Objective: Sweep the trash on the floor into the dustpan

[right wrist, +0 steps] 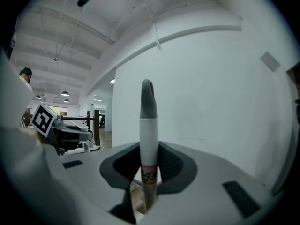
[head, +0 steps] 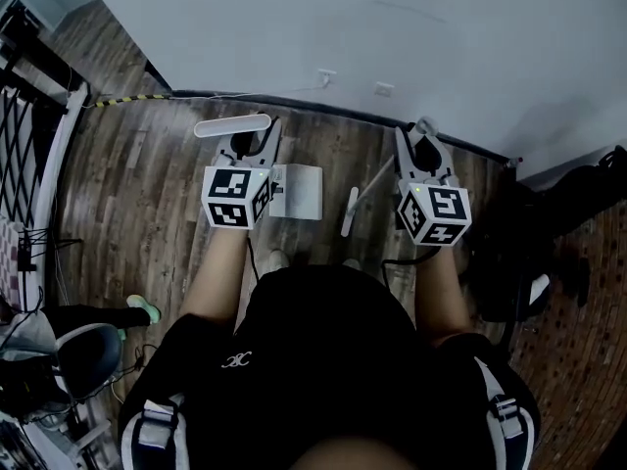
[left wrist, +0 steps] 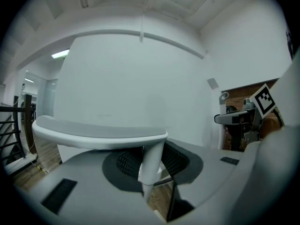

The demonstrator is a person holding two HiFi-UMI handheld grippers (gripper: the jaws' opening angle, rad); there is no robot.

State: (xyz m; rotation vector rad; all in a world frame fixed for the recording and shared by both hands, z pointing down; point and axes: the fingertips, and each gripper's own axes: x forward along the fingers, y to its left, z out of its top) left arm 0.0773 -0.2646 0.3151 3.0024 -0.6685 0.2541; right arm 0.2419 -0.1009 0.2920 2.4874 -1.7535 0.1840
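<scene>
My left gripper (head: 253, 145) is clamped on the dustpan handle (left wrist: 152, 161), just under its flat crossbar (left wrist: 98, 132); I judge that stops the pan slipping or twisting. My right gripper (head: 421, 147) is clamped round the broom handle (right wrist: 149, 139), below its grey tip, for reach without stooping. Further down, the dustpan (head: 299, 192) and the broom head (head: 350, 211) sit near each other at the dark wood floor (head: 157, 174). I spot no trash there. Beyond is a plain white wall (head: 392, 27).
</scene>
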